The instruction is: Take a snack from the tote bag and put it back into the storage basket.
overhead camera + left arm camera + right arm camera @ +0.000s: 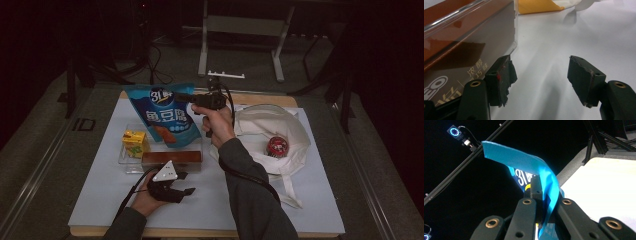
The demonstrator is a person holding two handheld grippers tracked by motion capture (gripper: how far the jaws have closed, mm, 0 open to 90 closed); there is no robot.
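The blue snack pouch (167,116) covers the far part of the clear tray (129,165), and its lower end is hidden behind the brown box (171,157). The right gripper (192,98) is clamped on the pouch's top right edge, holding it upright over the tray. The left gripper (186,183), jaws apart, rests on the white board (210,205) just near of the brown box.

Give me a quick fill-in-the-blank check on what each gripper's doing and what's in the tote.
1. The right gripper is shut on the ____ snack bag.
2. The left gripper has its jaws ____.
3. Inside the white tote lies a ____ can.

Missing: blue; open; red
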